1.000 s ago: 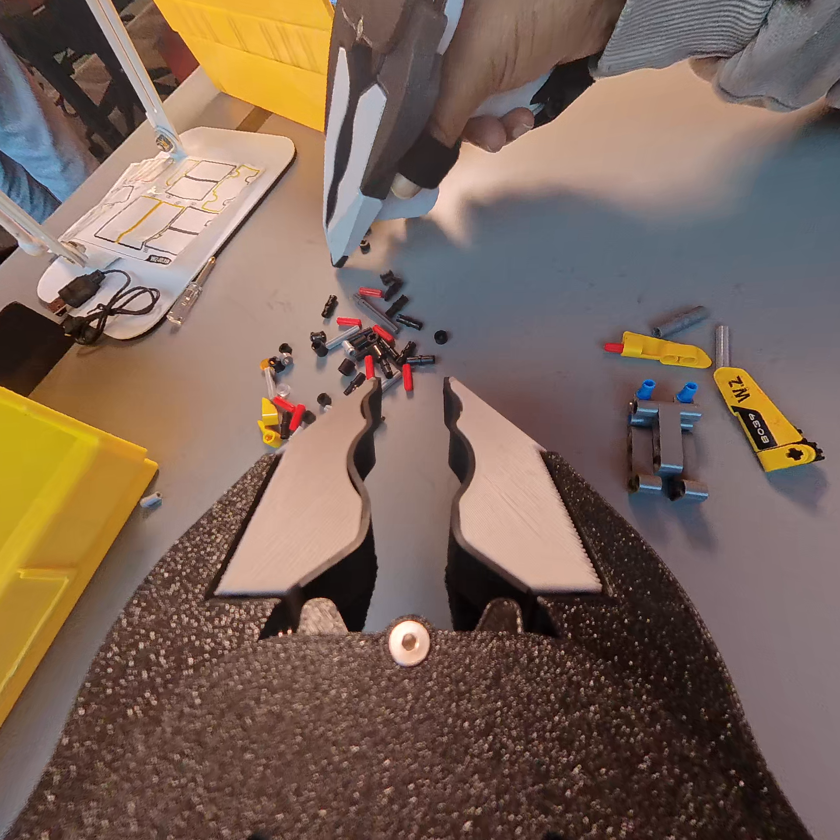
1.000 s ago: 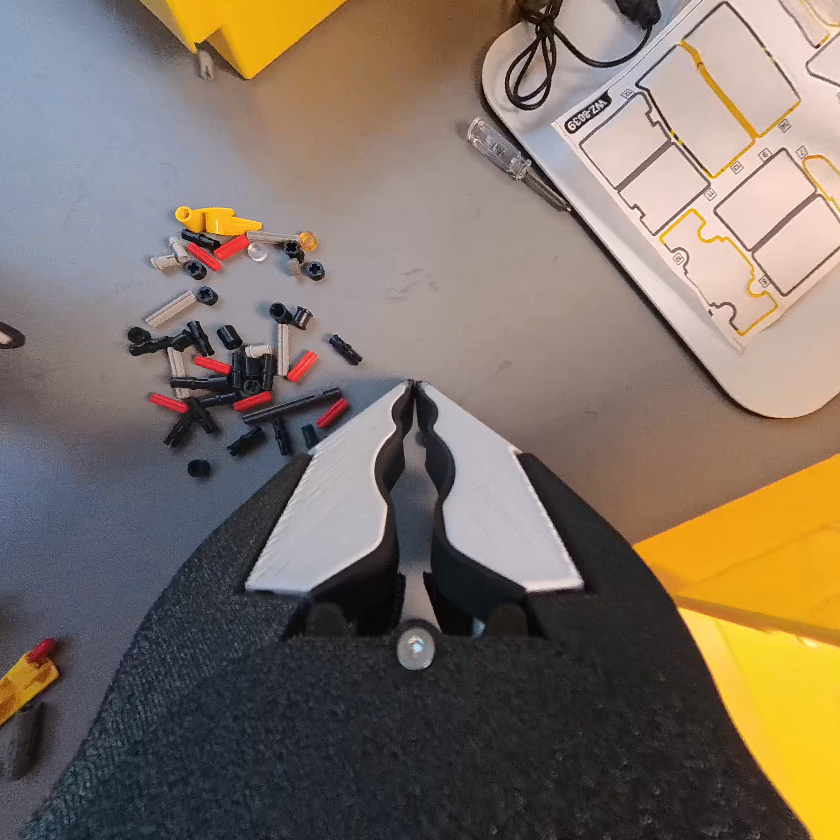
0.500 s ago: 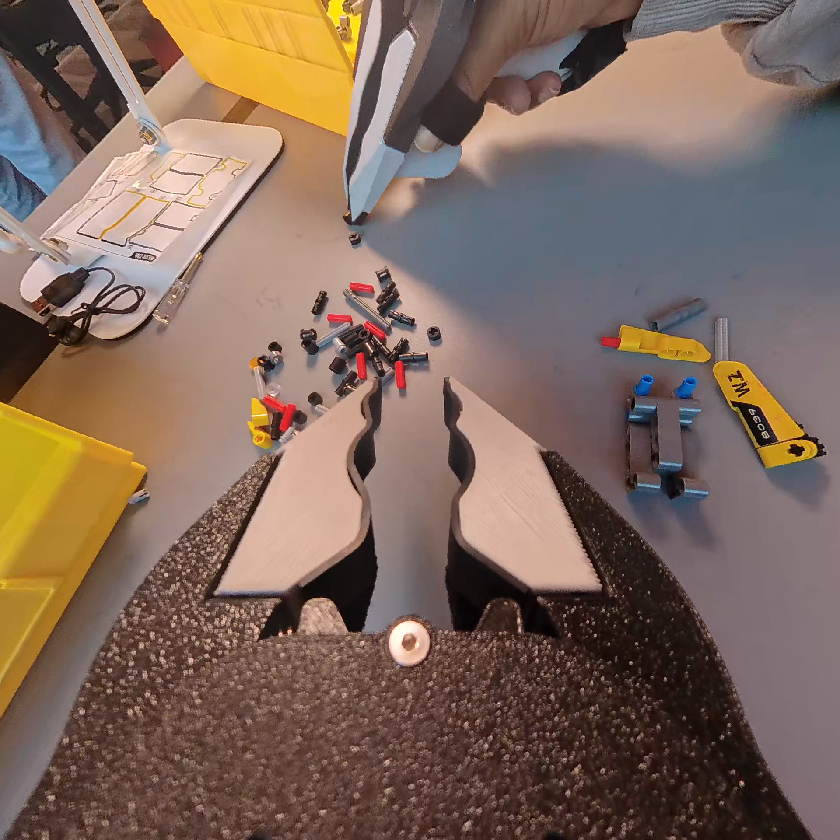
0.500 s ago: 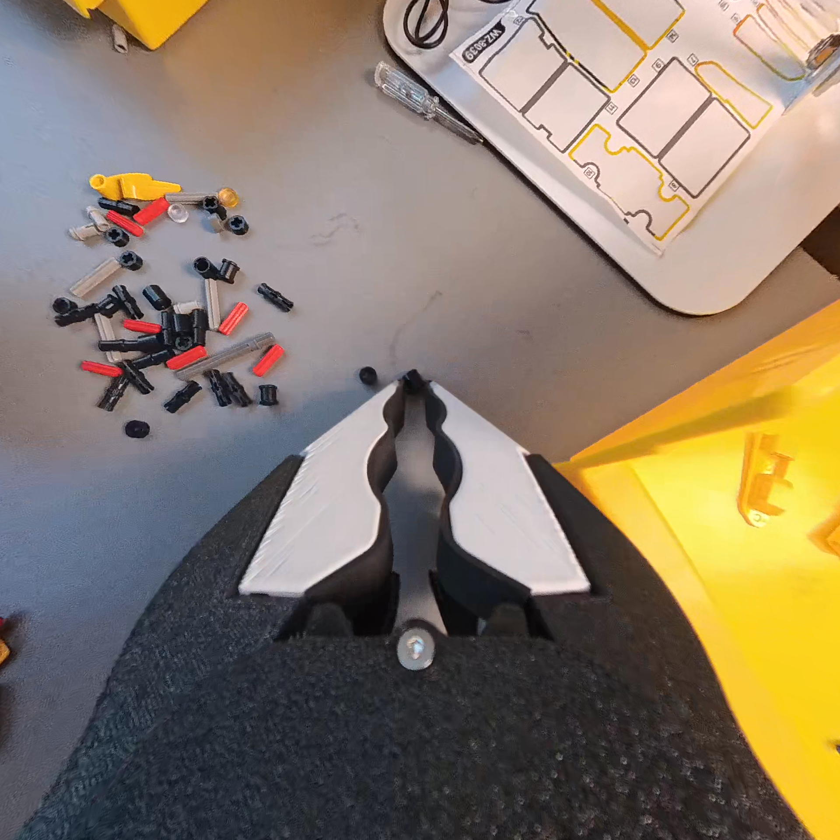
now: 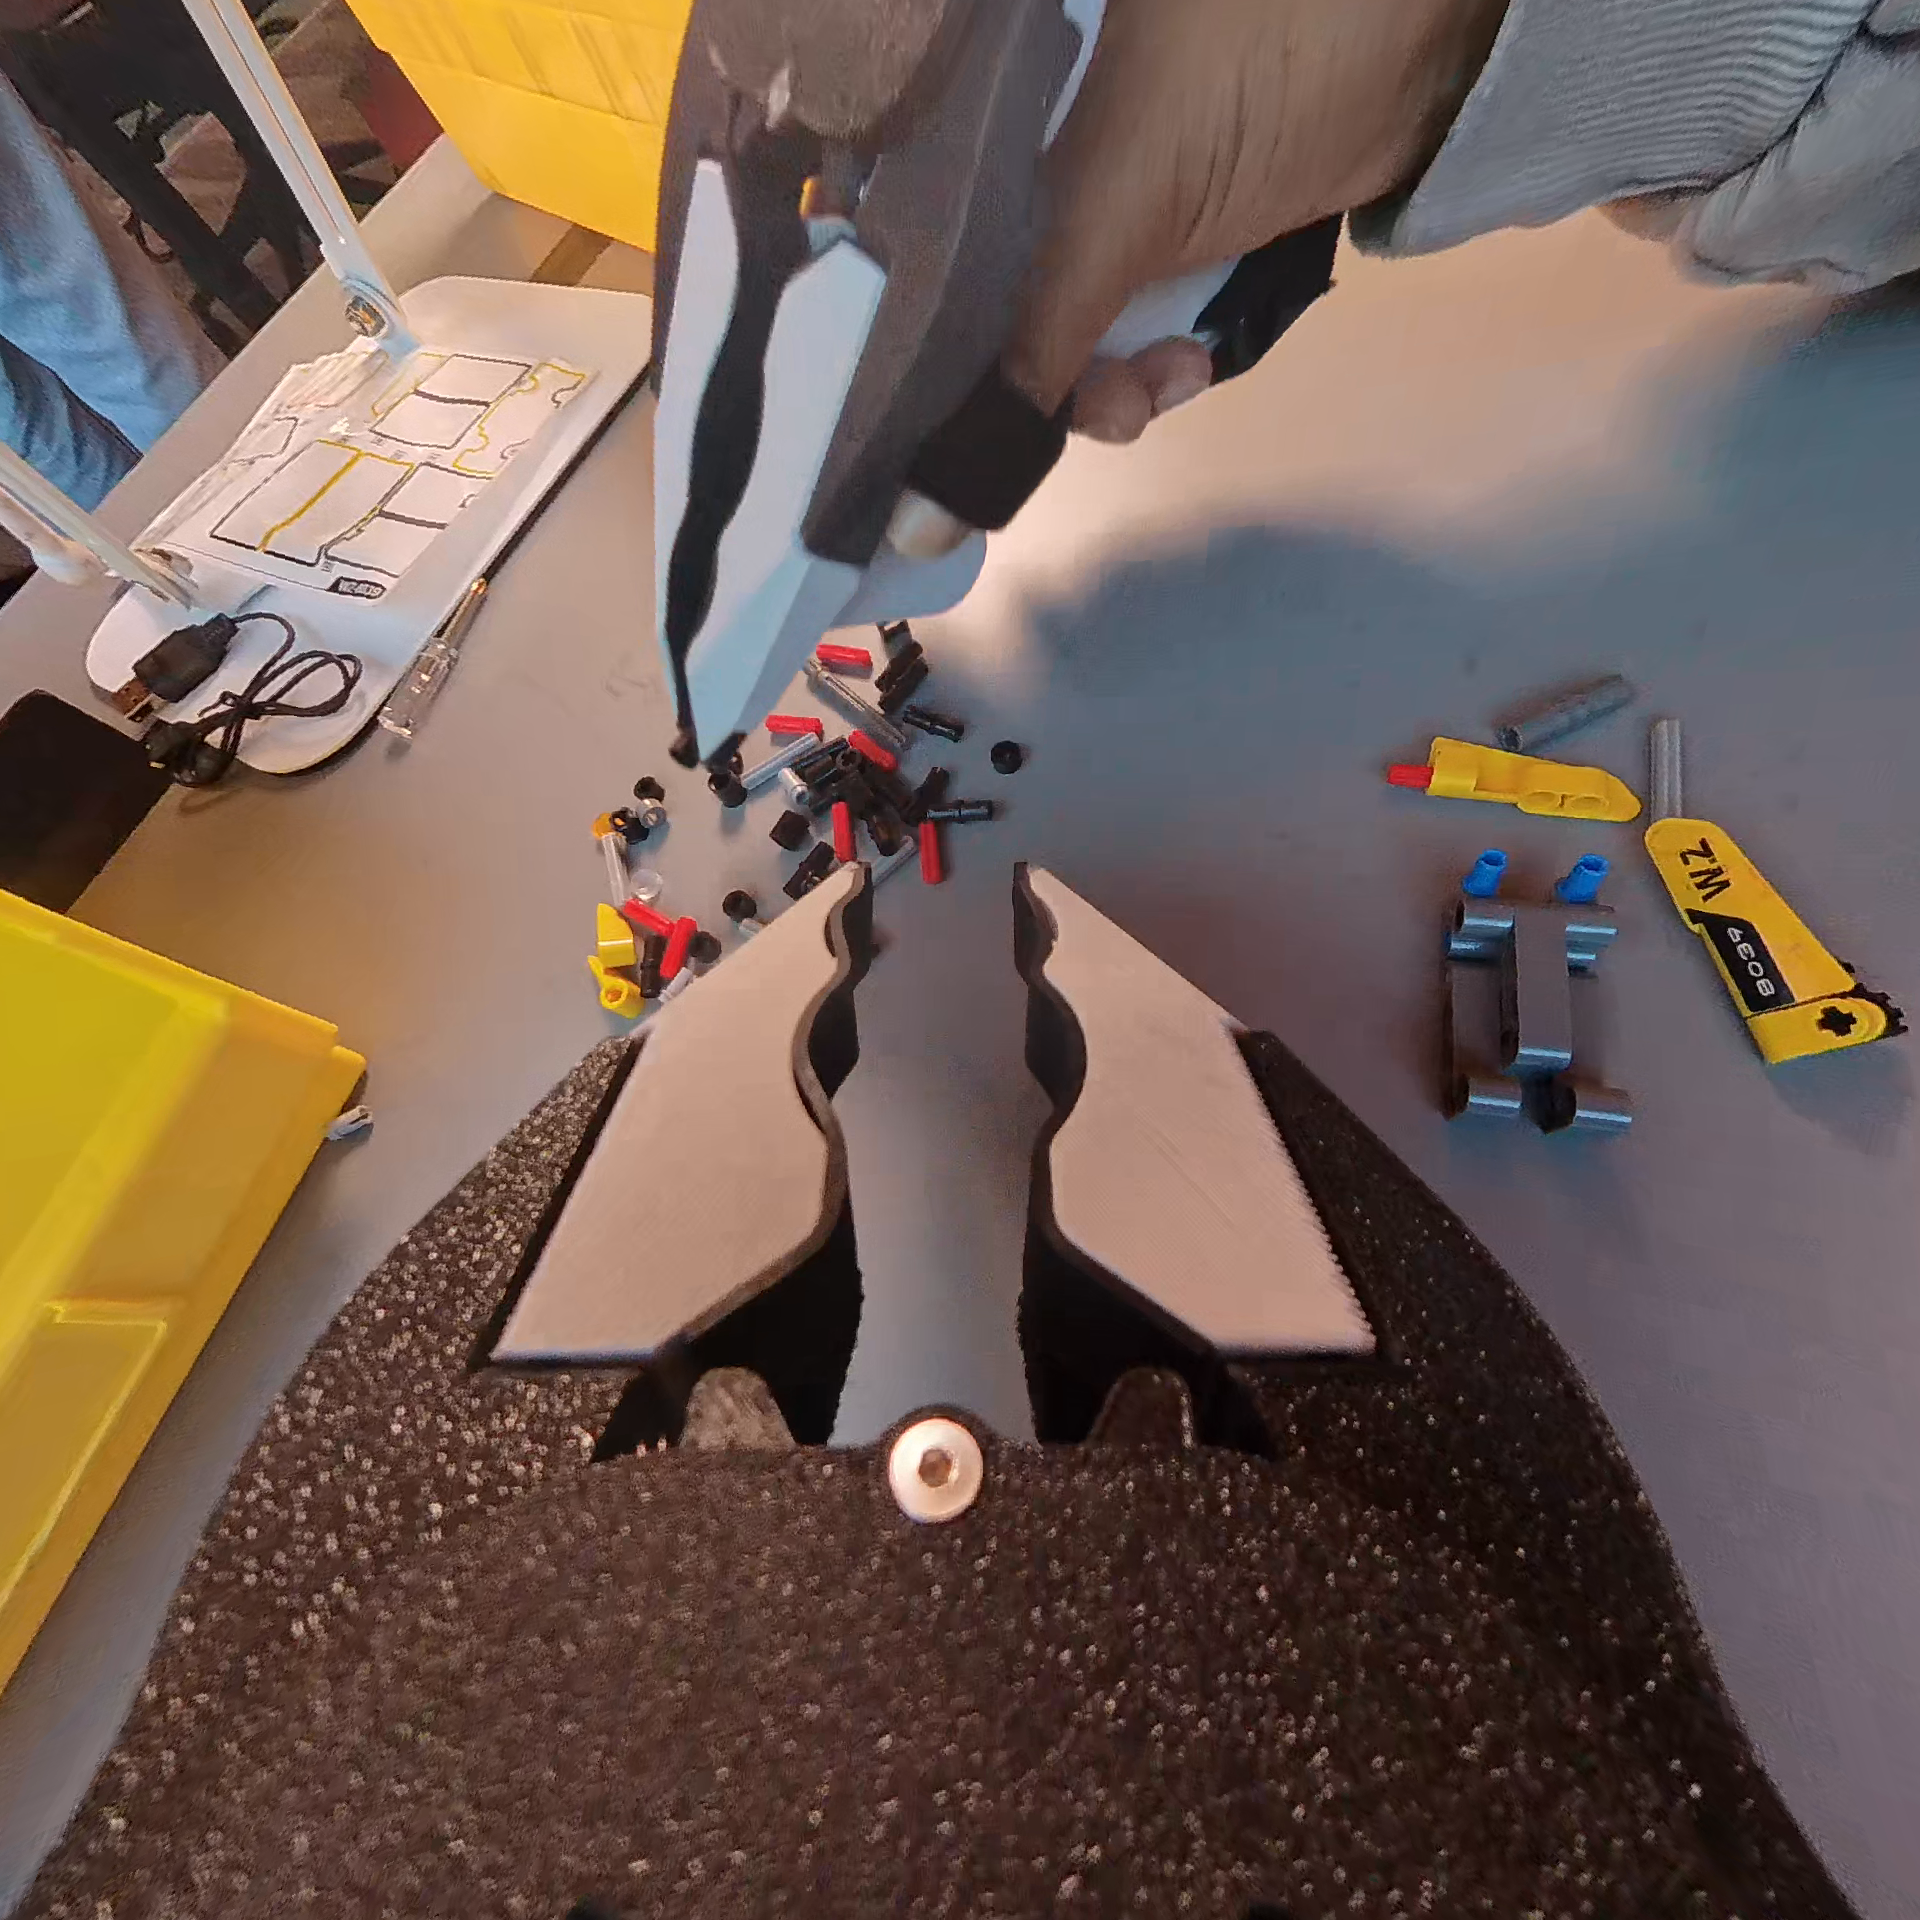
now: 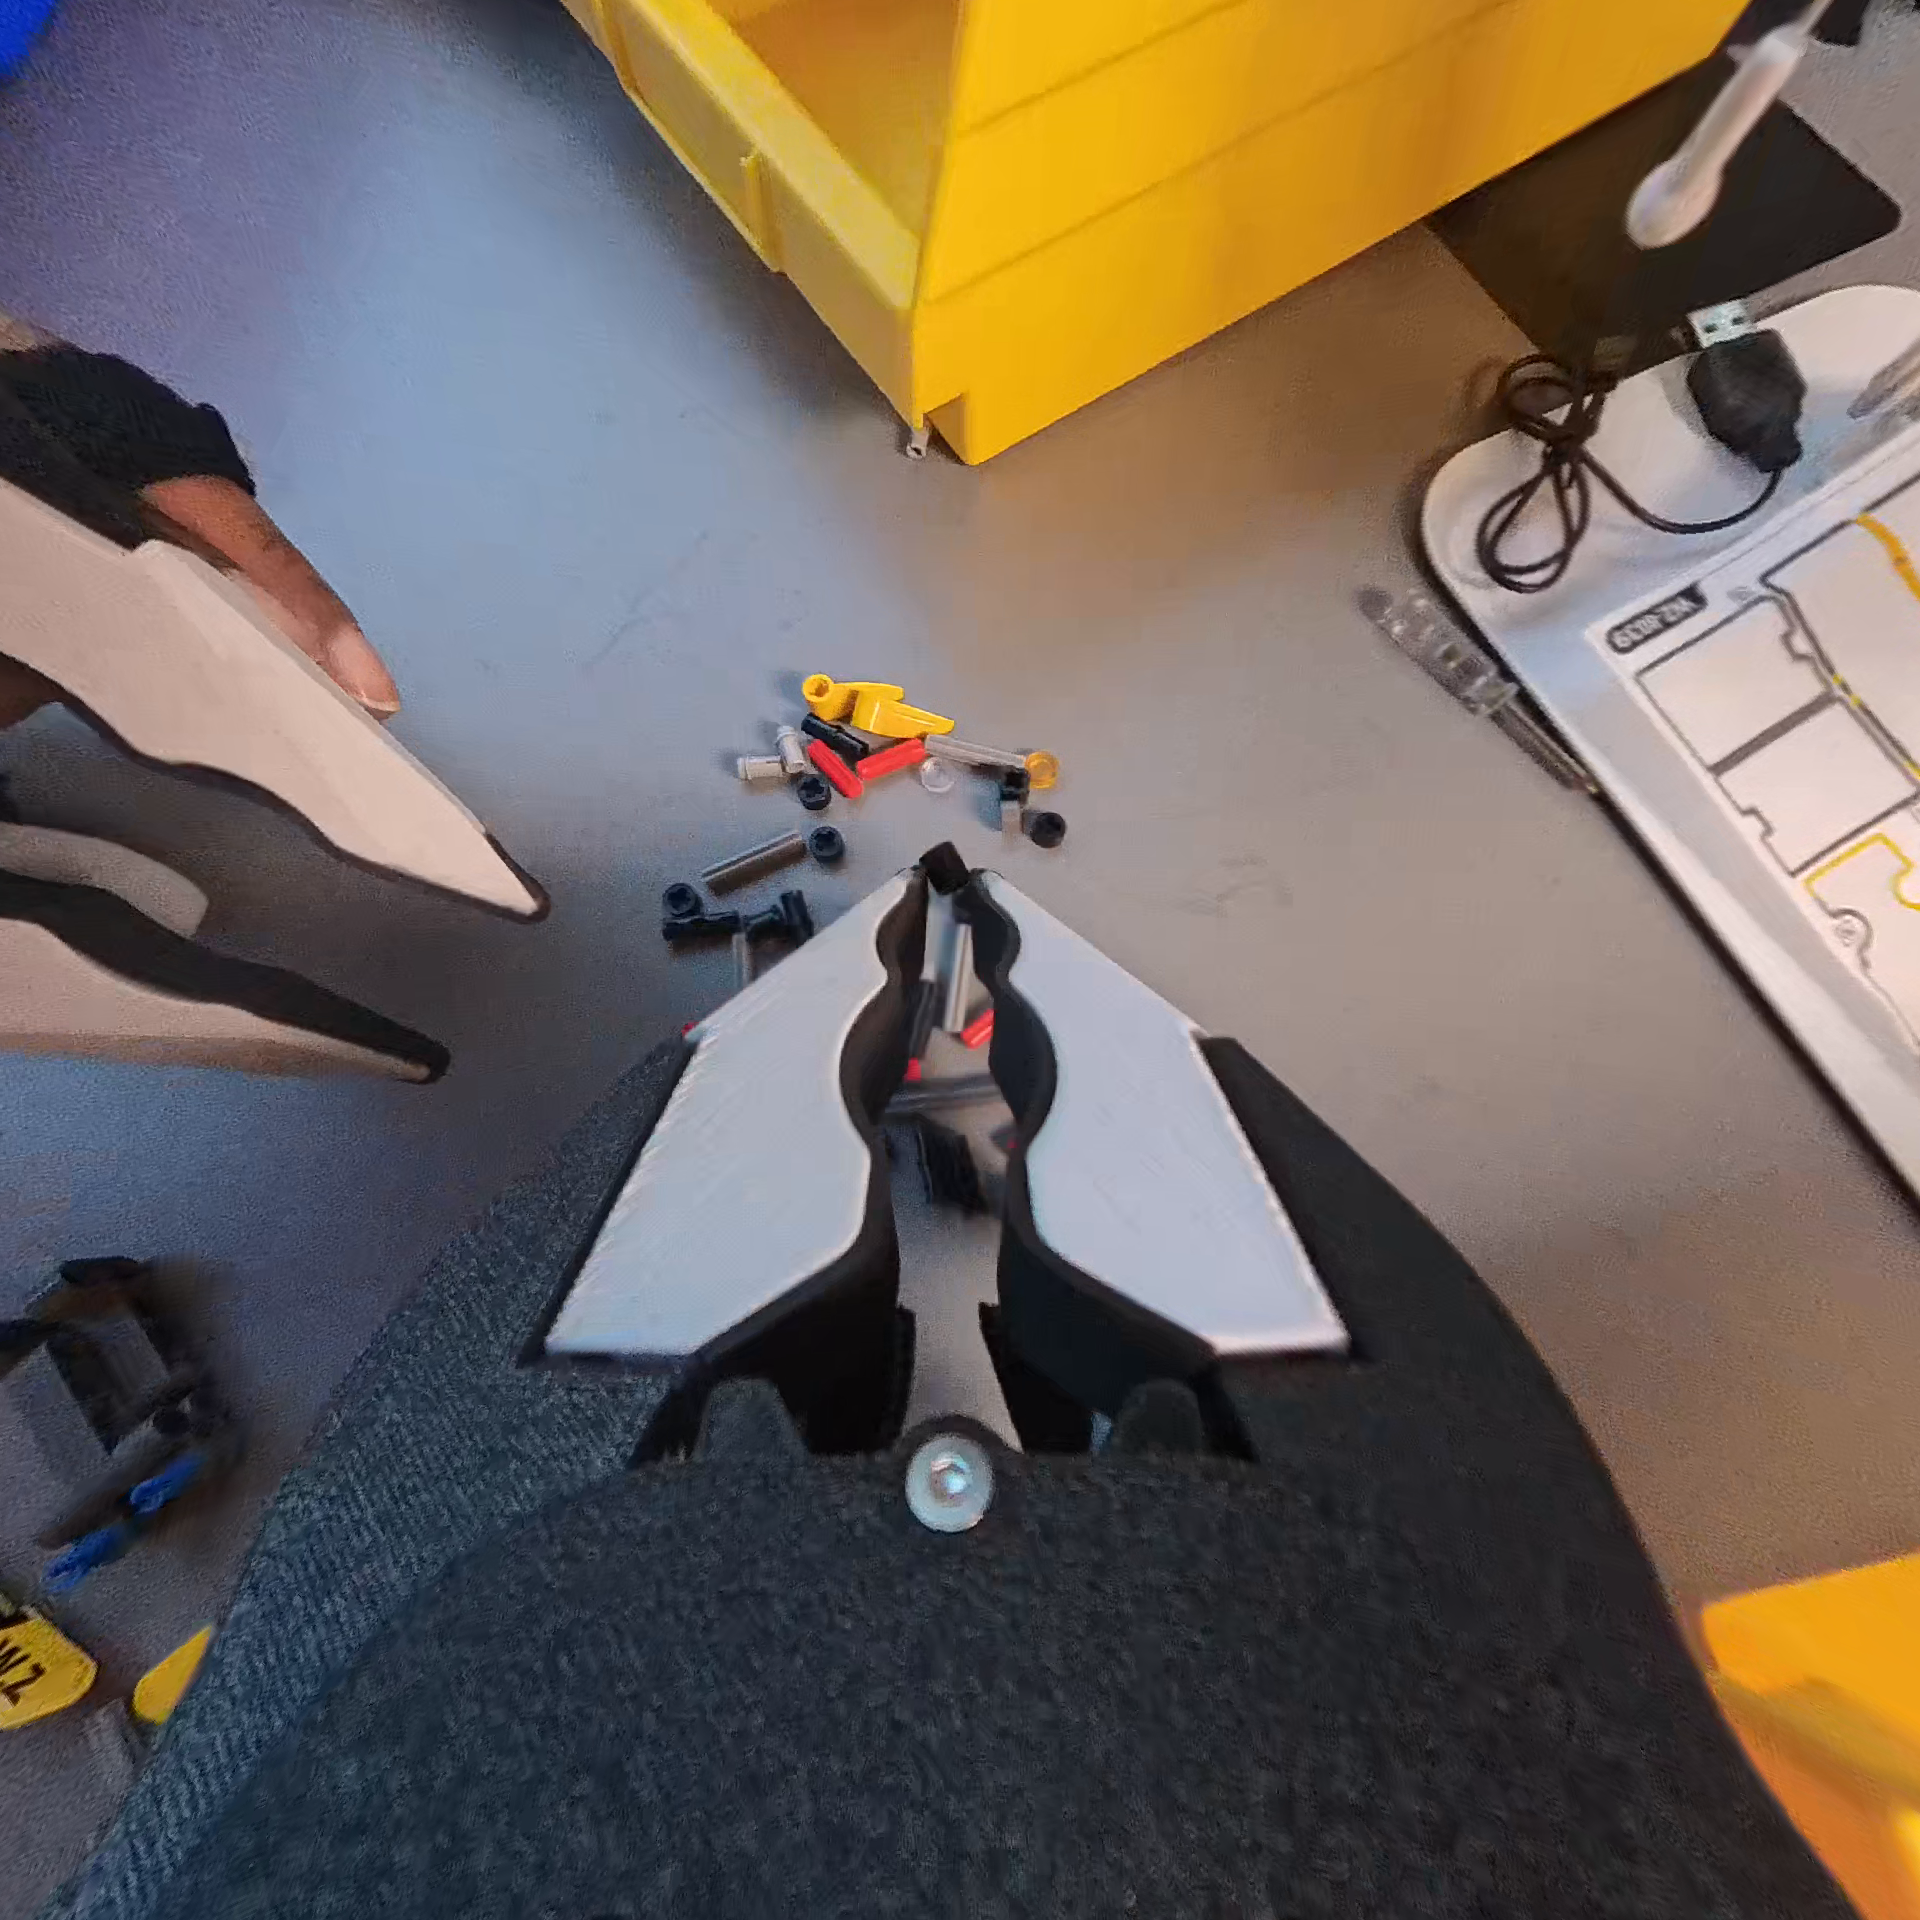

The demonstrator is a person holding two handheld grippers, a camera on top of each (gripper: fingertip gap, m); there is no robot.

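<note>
A pile of small black, red and grey pins lies on the grey table, also in the right wrist view. My right gripper is shut on a small black piece at its tips, right over the pile. It shows in the left wrist view, pointing down at the pile's far left edge. My left gripper is open and empty, its tips at the pile's near edge. It shows in the right wrist view at the left.
A grey assembly with blue pins, a yellow panel and a yellow piece with a red pin lie at the right. Yellow bins stand nearby. A white lamp base with a sheet and a clear screwdriver lie beyond. The gap from one gripper's tips to the other's is roughly 9 cm.
My right gripper has swung from the table near the yellow bin back over the pile, tips still shut on the small black piece. My left gripper has hardly moved and stays open.
</note>
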